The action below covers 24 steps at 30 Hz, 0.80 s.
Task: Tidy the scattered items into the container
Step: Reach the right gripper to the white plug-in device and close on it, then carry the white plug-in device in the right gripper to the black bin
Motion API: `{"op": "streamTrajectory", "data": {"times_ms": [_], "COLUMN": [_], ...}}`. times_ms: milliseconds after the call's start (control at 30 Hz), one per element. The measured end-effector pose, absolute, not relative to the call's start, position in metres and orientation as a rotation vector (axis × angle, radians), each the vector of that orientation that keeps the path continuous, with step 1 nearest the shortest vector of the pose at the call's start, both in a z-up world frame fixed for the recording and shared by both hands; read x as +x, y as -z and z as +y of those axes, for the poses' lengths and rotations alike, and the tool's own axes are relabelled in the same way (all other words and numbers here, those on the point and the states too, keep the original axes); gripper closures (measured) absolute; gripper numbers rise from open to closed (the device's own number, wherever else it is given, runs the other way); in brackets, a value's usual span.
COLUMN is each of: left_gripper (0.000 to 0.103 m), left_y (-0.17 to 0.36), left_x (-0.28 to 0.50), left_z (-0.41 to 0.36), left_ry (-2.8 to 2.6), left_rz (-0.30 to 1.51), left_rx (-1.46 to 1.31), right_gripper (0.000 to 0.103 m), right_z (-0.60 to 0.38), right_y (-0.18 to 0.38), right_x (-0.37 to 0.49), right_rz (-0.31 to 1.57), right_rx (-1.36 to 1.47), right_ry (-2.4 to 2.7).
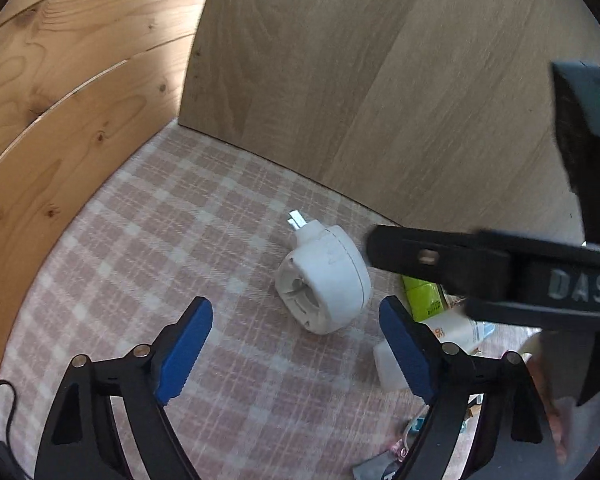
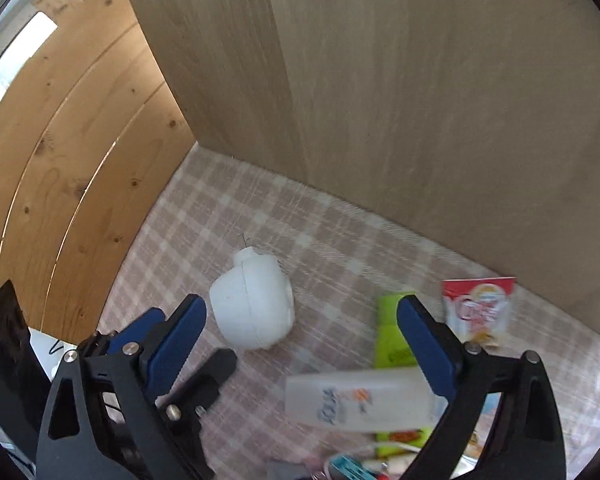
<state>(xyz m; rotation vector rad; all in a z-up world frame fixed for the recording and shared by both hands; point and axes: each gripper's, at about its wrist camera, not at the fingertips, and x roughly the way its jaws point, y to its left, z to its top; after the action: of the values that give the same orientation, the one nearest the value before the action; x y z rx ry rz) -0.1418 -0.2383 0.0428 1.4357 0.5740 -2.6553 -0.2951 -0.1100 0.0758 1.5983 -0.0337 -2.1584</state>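
A white round plastic item (image 1: 325, 278) with a short tab lies on the pink checked cloth (image 1: 160, 240); it also shows in the right wrist view (image 2: 254, 307). My left gripper (image 1: 296, 344) is open and empty just short of it. My right gripper (image 2: 302, 346) is open and empty above a white lotion bottle (image 2: 356, 400) and a green packet (image 2: 390, 332). The right gripper crosses the left wrist view as a black arm (image 1: 480, 270). No container shows.
A light wooden panel (image 1: 380, 80) stands behind the cloth, pine boards (image 1: 60, 100) to the left. A red and white sachet (image 2: 480, 312) lies by the panel. Small items and a cable (image 2: 372, 460) lie at the near edge.
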Motion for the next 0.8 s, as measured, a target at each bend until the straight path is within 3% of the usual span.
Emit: {"op": "streamTrajectory", "data": {"times_ms": [200,300,567,800], "left_gripper": [0.029,0.031,0.055,0.057], "left_y": [-0.038,-0.036,-0.04,-0.048], "left_x": [-0.147,-0.148,-0.149,-0.139], "left_z": [-0.228,-0.228,-0.222,-0.216], "left_ry": [2.681,2.672,2.718,2.73], "left_rz": [0.581,0.61,0.672,0.692], "left_rx": [1.431,1.432,1.448,1.459], "right_gripper": [0.007,0.023,0.047,0.047], "right_z": [-0.122,-0.127,-0.138,-0.129], "right_y": [-0.056,-0.047,-0.033,-0.038], "right_x": [-0.304,-0.305,-0.304,-0.299], "right_rz": [-0.09,-0.091,-0.241,-0.255], "right_rx": [1.641,1.659,1.682,1.686], "right_ry": [2.084,2.073,1.947,1.939]}}
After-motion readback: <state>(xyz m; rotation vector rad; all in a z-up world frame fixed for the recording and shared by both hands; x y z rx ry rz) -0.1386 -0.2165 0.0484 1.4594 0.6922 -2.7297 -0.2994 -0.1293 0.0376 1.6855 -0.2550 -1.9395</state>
